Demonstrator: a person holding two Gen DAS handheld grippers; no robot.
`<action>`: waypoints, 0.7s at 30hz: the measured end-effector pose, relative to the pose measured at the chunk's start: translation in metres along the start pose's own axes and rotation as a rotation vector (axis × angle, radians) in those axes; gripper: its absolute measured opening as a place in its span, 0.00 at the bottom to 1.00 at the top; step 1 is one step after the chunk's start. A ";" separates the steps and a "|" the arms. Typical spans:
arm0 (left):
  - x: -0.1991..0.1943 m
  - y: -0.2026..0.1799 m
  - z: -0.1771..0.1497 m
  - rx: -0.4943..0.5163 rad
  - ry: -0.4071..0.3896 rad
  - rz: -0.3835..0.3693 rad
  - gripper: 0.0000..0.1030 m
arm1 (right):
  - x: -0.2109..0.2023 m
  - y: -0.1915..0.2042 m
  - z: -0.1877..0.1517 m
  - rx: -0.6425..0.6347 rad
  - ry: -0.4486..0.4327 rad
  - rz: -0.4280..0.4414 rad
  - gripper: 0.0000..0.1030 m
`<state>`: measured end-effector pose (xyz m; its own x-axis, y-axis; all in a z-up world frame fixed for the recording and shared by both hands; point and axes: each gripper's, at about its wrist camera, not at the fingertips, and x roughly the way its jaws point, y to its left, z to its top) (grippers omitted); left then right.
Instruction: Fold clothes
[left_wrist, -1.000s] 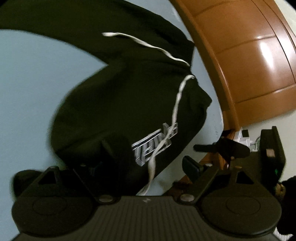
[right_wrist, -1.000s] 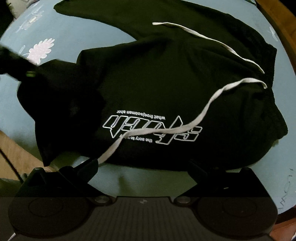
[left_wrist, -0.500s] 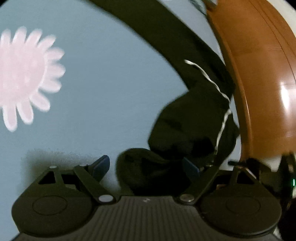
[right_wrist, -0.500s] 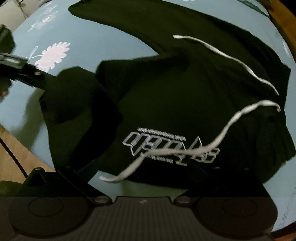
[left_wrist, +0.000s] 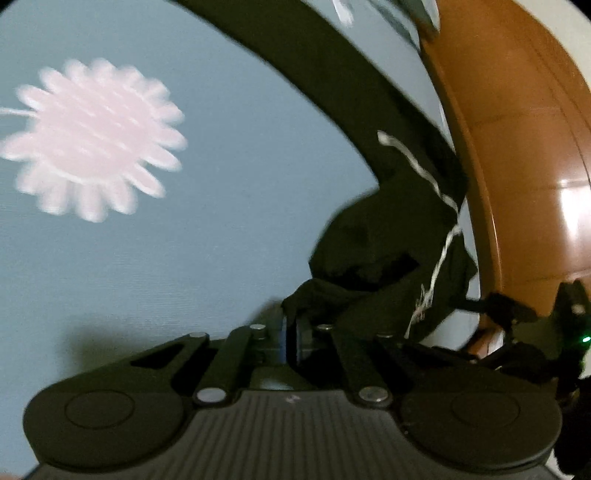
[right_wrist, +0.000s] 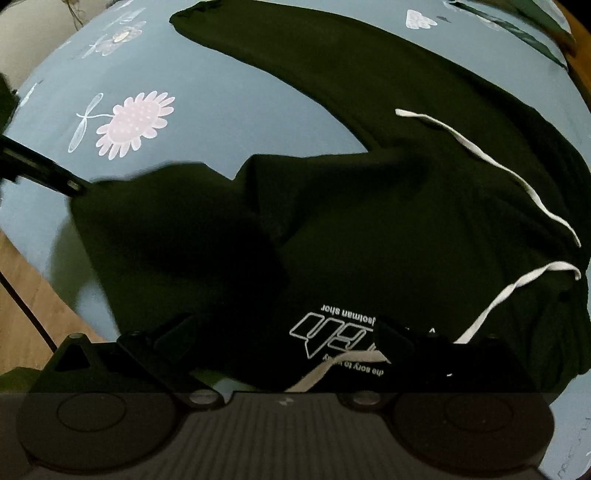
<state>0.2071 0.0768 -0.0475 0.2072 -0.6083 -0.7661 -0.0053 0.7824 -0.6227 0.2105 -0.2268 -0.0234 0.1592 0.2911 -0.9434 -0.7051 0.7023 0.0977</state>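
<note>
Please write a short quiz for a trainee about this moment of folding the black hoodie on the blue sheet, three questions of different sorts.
1. True or false: the left gripper has its fingers closed on a fold of the black hoodie.
2. Choose one. The white drawstrings lie: A) on the hoodie, B) on the floor, C) around the headboard.
3. Fill in: the blue sheet carries a pink ____ print.

Key: 1 true; 2 A; 3 flower.
</note>
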 end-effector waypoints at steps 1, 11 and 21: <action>-0.014 0.001 -0.001 -0.007 -0.025 0.016 0.02 | 0.000 0.001 0.002 0.000 -0.002 0.001 1.00; -0.120 0.036 -0.016 -0.062 -0.146 0.187 0.01 | 0.000 0.024 0.029 -0.037 -0.033 0.027 1.00; -0.120 0.073 -0.053 -0.148 -0.055 0.181 0.02 | 0.007 0.073 0.069 -0.123 -0.088 0.117 1.00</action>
<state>0.1302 0.2000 -0.0089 0.2426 -0.4488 -0.8600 -0.1898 0.8474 -0.4958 0.2080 -0.1281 -0.0011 0.1271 0.4257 -0.8959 -0.8006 0.5773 0.1607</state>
